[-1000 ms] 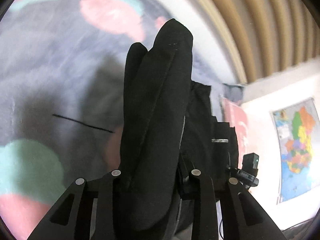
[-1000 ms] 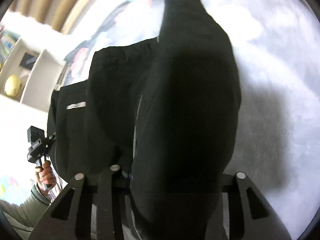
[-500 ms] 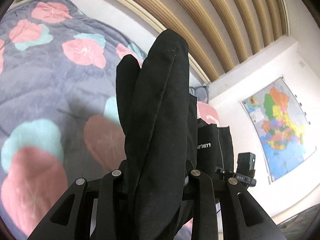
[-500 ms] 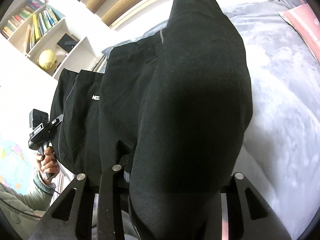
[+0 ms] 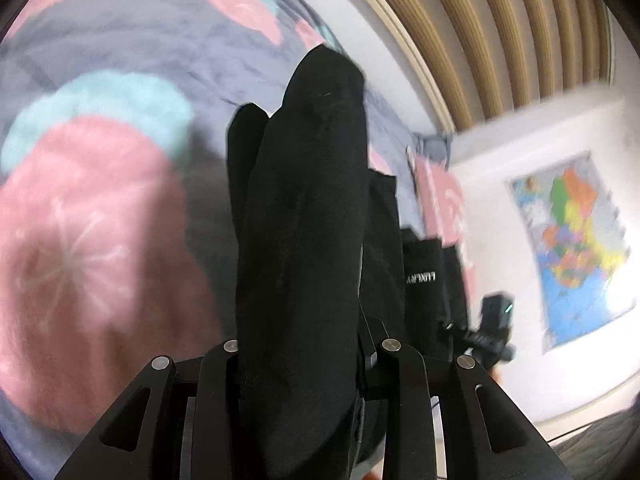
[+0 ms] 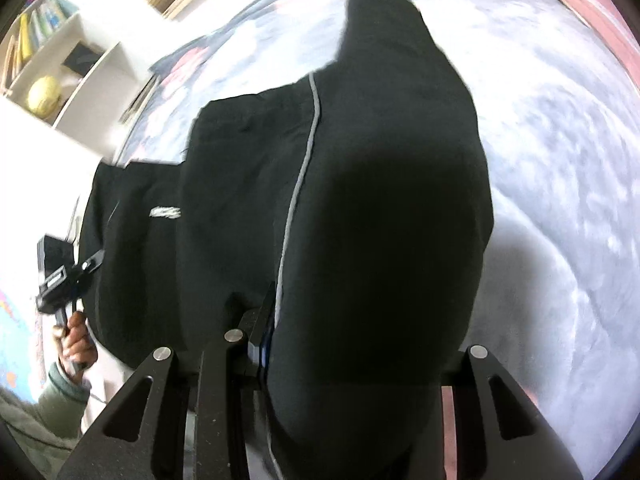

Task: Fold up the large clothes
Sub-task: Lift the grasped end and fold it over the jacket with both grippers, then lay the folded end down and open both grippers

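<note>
While both clamp it, black fabric garment (image 5: 300, 240) bunched in left gripper (image 5: 304, 364), right gripper (image 6: 352, 360), floral grey bedspread (image 5: 100, 180) at nine o'clock

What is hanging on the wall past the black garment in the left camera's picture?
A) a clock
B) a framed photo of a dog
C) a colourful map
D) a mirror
C: a colourful map hangs on the white wall to the right of the black garment, which the left gripper is clamped on.
</note>
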The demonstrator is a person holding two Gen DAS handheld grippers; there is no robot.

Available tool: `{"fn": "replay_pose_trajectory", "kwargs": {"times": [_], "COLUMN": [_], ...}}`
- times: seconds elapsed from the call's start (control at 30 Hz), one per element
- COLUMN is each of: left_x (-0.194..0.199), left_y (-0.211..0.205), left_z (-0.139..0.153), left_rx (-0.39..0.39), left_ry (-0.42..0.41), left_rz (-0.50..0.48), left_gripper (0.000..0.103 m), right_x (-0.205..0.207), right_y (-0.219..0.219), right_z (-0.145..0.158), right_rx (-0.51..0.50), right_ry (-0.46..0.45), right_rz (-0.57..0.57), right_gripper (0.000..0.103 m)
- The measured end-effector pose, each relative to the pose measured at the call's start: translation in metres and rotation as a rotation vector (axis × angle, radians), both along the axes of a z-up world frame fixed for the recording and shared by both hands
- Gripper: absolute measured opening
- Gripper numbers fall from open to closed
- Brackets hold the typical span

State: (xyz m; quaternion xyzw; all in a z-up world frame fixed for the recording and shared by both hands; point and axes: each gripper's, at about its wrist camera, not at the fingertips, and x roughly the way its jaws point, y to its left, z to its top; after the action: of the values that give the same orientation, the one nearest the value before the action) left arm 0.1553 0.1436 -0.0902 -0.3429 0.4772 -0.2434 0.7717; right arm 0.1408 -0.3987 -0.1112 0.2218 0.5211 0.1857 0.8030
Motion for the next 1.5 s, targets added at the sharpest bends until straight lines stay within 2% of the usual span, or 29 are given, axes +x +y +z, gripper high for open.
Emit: {"fn": "replay_pose_trajectory", "kwargs": {"times": [0.07,0.13,0.23,0.33,0.4,0.57,0.67,0.77,0.83,0.9,1.0,1.03,1.1,1.17,1.27,1.33,1.4,1.5], "left_x": [0.002,0.004,0.005,-0.001,-0.011,-0.055,-0.088,-0.118,-0.127,-0.128,-0.117,-0.116,-0.106,-0.104,-0.1,-0.095,-0.097,-0.098], "left_y": [0.017,0.024,0.03,0.039,0.043,0.061,0.066,0.05,0.033,0.002,-0.049,-0.062,-0.098,-0.118,-0.138,-0.146,-0.146,-0.142], "left_z": [-0.023,-0.04,-0.06,-0.074,-0.075,-0.046,-0.013,0.037,0.06,0.075,0.07,0.063,0.045,0.031,0.001,-0.019,-0.023,-0.021], "left_rx": [-0.038,-0.018,-0.037,-0.101,-0.083,0.062,0.238,0.394,0.443,0.477,0.481,0.489,0.531,0.546,0.615,0.671,0.678,0.656], "left_ry": [0.036,0.046,0.04,0.019,-0.016,-0.099,-0.153,-0.298,-0.358,-0.406,-0.397,-0.386,-0.353,-0.342,-0.269,-0.218,-0.232,-0.236], "left_rz": [0.034,0.035,0.039,0.053,0.065,0.14,0.187,0.192,0.184,0.127,0.031,0.01,-0.035,-0.057,-0.07,-0.079,-0.071,-0.064], "left_gripper": [0.034,0.042,0.05,0.052,0.053,0.053,0.053,0.053,0.054,0.059,0.06,0.06,0.06,0.06,0.06,0.06,0.061,0.064], "right_x": [0.001,0.004,0.005,-0.012,-0.021,-0.056,-0.087,-0.114,-0.124,-0.123,-0.113,-0.116,-0.111,-0.103,-0.1,-0.096,-0.096,-0.098], "right_y": [-0.011,-0.009,-0.01,-0.03,-0.035,-0.033,-0.025,-0.008,0.01,0.035,0.092,0.099,0.124,0.15,0.161,0.156,0.149,0.147], "right_z": [-0.016,-0.028,-0.043,-0.055,-0.055,-0.04,-0.008,0.031,0.052,0.065,0.062,0.057,0.041,0.022,-0.009,-0.025,-0.029,-0.03], "right_rx": [0.032,0.033,0.036,0.04,0.034,-0.045,-0.175,-0.401,-0.474,-0.477,-0.506,-0.526,-0.573,-0.573,-0.549,-0.49,-0.443,-0.431], "right_ry": [-0.002,0.003,-0.015,-0.042,-0.056,-0.097,-0.141,-0.251,-0.311,-0.343,-0.349,-0.347,-0.33,-0.299,-0.212,-0.171,-0.168,-0.168], "right_rz": [-0.047,-0.065,-0.091,-0.127,-0.154,-0.233,-0.287,-0.325,-0.304,-0.261,-0.16,-0.145,-0.107,-0.06,-0.044,-0.062,-0.076,-0.092], "right_gripper": [0.044,0.053,0.065,0.07,0.075,0.081,0.082,0.082,0.083,0.086,0.088,0.088,0.088,0.088,0.088,0.088,0.088,0.088]}}
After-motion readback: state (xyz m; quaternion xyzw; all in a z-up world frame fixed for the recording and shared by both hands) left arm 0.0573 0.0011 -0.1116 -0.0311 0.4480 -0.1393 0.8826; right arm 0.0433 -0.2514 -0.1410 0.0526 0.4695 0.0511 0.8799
